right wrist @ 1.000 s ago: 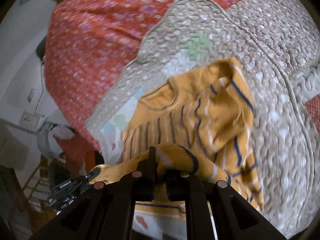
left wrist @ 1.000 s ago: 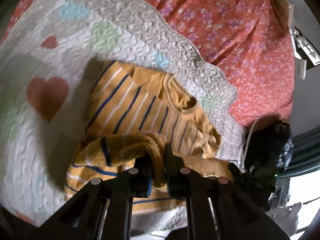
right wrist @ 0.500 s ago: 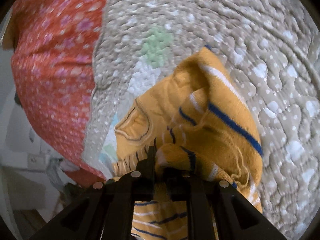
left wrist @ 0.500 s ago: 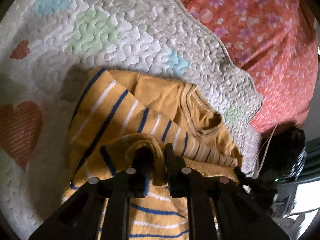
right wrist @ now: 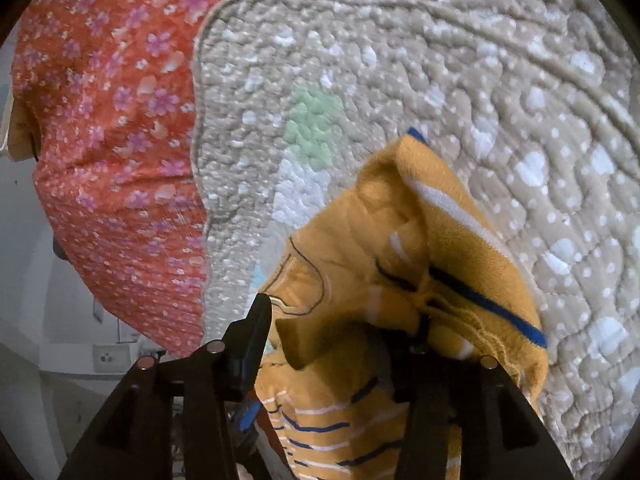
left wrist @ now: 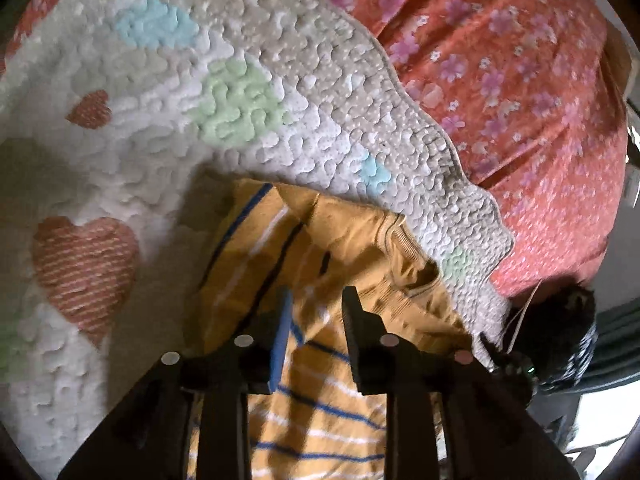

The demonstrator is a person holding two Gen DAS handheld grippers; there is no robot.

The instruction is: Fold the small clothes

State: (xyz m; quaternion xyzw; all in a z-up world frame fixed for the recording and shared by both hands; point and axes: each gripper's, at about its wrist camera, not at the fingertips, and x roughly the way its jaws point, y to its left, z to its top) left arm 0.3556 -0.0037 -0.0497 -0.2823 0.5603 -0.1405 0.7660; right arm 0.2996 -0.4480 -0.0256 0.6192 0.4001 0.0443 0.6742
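Note:
A small mustard-yellow shirt (left wrist: 344, 240) with blue and white stripes lies folded on a quilted mat (left wrist: 240, 100), its collar (left wrist: 404, 248) towards the mat's edge. My left gripper (left wrist: 316, 312) hovers over the shirt, its jaws opening. Striped cloth shows in the gap below, and the pads do not press it. In the right wrist view the shirt (right wrist: 400, 240) is bunched up, and a fold drapes over the right finger of my right gripper (right wrist: 340, 320). That gripper's jaws are opening wide. The left finger stands free by the collar (right wrist: 300, 284).
The mat (right wrist: 440, 80) with pastel heart patches lies on a red floral bedspread (left wrist: 500, 80) (right wrist: 112, 120). A dark bundle (left wrist: 568, 340) sits past the bed's edge. A wall socket (right wrist: 108, 358) shows low beyond the bed.
Both grippers held a raised fold of the shirt, carried it forward and down, and have now let go. The right jaws spread wide, the left ones a little.

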